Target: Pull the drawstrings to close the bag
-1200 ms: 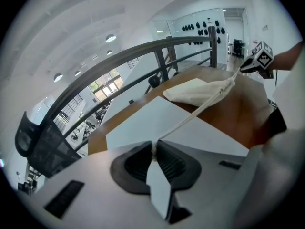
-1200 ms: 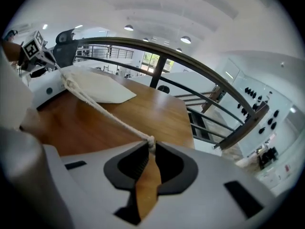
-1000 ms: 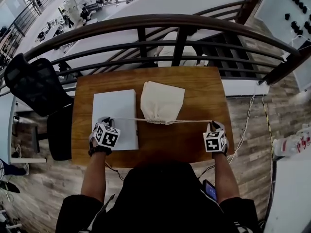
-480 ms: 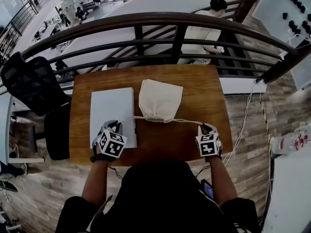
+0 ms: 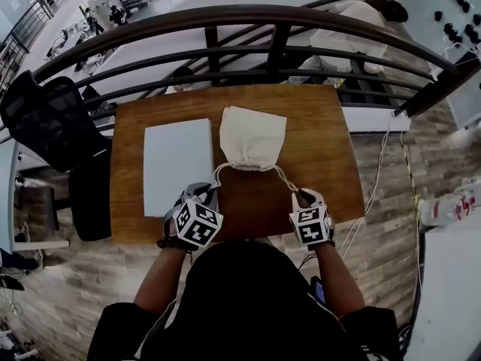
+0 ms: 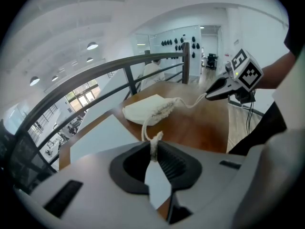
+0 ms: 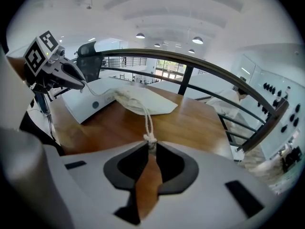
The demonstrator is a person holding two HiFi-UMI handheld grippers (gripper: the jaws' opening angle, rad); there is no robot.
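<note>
A cream cloth bag lies in the middle of the wooden table, its gathered mouth facing me. One drawstring runs from the mouth to my left gripper, which is shut on its end. The other drawstring leads to my right gripper, shut on the cord just behind its knot. Both cords hang a little slack and form a V. Each gripper view shows the bag ahead, with the opposite gripper off to one side.
A flat white box lies on the table left of the bag. A dark curved railing runs along the table's far side. A black office chair stands at the left, and cables trail on the floor at the right.
Both grippers have come inward and back toward the table's near edge. The drawstrings, a taut straight line a second ago, now angle into a looser V from the bag's mouth.
</note>
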